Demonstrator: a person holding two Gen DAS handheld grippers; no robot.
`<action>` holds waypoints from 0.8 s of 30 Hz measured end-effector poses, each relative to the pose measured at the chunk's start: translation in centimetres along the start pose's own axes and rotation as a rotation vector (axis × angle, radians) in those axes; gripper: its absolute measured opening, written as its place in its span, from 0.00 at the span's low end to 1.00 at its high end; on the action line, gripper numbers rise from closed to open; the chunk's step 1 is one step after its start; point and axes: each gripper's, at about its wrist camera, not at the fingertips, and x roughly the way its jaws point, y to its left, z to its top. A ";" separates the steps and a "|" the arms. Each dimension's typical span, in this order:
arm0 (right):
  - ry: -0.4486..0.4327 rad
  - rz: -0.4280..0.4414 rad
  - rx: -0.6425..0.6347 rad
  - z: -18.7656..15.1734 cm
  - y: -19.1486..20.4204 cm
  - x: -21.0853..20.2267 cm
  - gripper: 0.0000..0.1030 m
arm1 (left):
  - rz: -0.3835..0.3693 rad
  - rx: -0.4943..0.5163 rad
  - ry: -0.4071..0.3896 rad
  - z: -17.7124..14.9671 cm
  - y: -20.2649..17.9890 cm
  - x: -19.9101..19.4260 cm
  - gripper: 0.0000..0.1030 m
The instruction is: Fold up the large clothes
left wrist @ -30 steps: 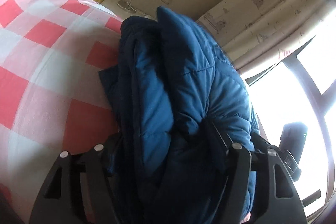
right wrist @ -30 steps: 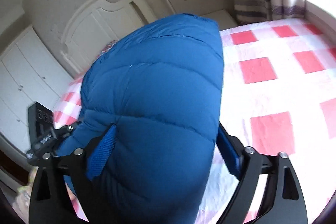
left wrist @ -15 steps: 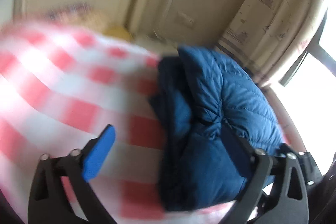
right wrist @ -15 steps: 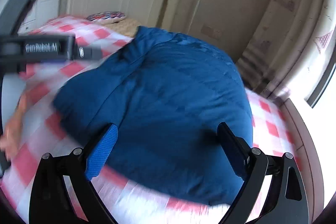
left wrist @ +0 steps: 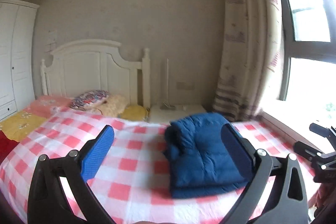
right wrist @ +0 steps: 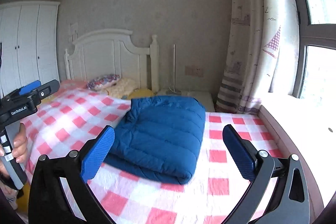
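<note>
A blue puffer jacket (left wrist: pixel 201 152) lies folded into a thick rectangle on the red-and-white checked bedsheet (left wrist: pixel 134 152). It also shows in the right wrist view (right wrist: pixel 166 133), near the window side of the bed. My left gripper (left wrist: pixel 168 150) is open and empty, held back from the bed above the near edge. My right gripper (right wrist: pixel 168 150) is open and empty too, above the near edge with the jacket seen between its fingers. The left gripper also appears at the left of the right wrist view (right wrist: pixel 29 93), held by a hand.
A white headboard (left wrist: pixel 94 70) and pillows (left wrist: pixel 92 98) stand at the far end. A white nightstand (left wrist: pixel 176 112) sits beside the bed. Curtains (left wrist: pixel 247 56) and a window (left wrist: pixel 310 56) are on the right, a white wardrobe (right wrist: pixel 27 45) on the left.
Both grippers let go of the folded jacket, opened and pulled back and up from the bed. The jacket now lies flat on the sheet.
</note>
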 end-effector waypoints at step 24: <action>0.169 0.021 -0.042 -5.5 2.2 3.5 0.96 | 0.003 0.122 0.216 -8.2 -3.6 3.4 0.98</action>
